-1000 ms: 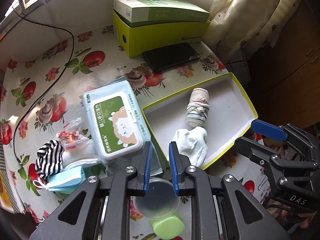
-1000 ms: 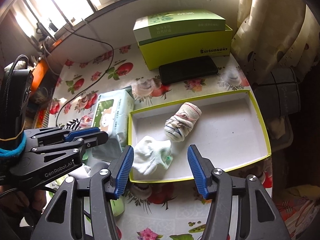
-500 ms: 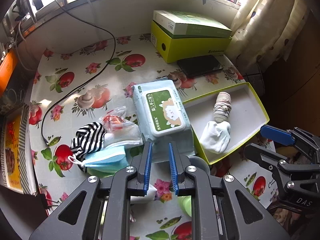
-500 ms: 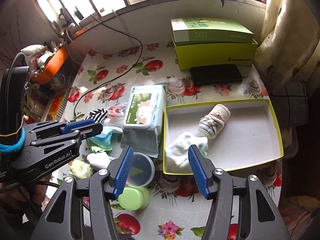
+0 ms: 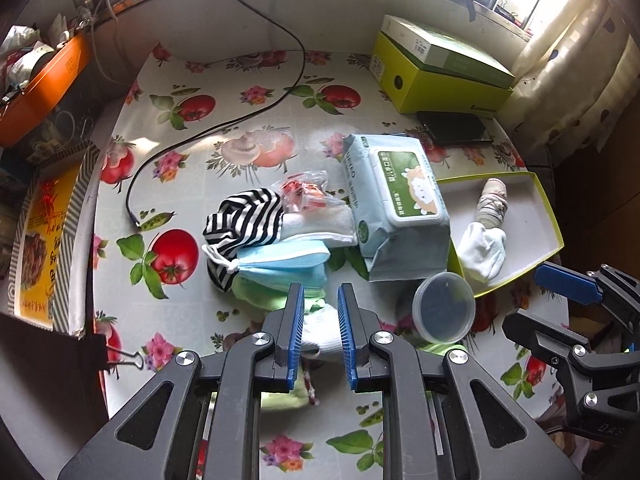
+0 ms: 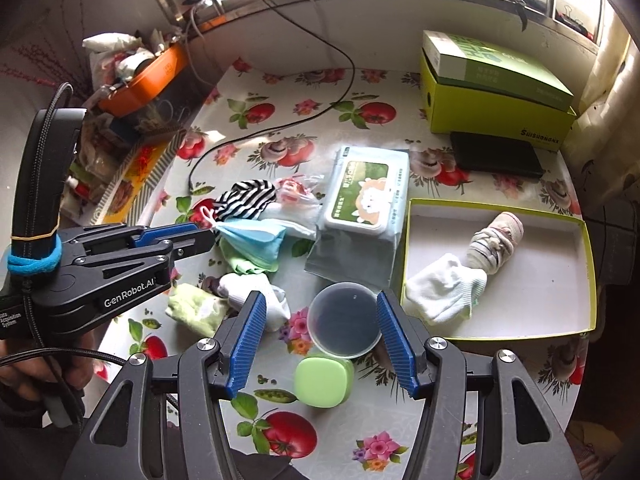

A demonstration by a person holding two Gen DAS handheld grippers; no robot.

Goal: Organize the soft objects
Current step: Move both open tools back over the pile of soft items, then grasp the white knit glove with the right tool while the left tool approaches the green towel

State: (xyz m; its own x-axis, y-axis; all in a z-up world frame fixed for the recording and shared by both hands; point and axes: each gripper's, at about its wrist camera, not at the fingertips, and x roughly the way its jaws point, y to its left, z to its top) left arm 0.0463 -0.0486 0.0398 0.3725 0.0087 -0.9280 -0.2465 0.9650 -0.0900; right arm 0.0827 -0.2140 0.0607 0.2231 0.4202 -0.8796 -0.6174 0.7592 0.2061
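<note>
Two socks [image 6: 466, 276] lie in my tray [image 6: 582, 280] | left tool [image 5: 319, 320] narrow, empty, above white sock [image 5: 318, 332] | right tool [image 6: 320, 338] wide, empty, over worktop [image 6: 304, 136].

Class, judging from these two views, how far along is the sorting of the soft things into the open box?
Done: a white sock and a rolled sock lie in the open box. In hand: nothing; left gripper and right gripper are both open. Left: striped cloth, blue mask, green cloth and another white sock.
</note>
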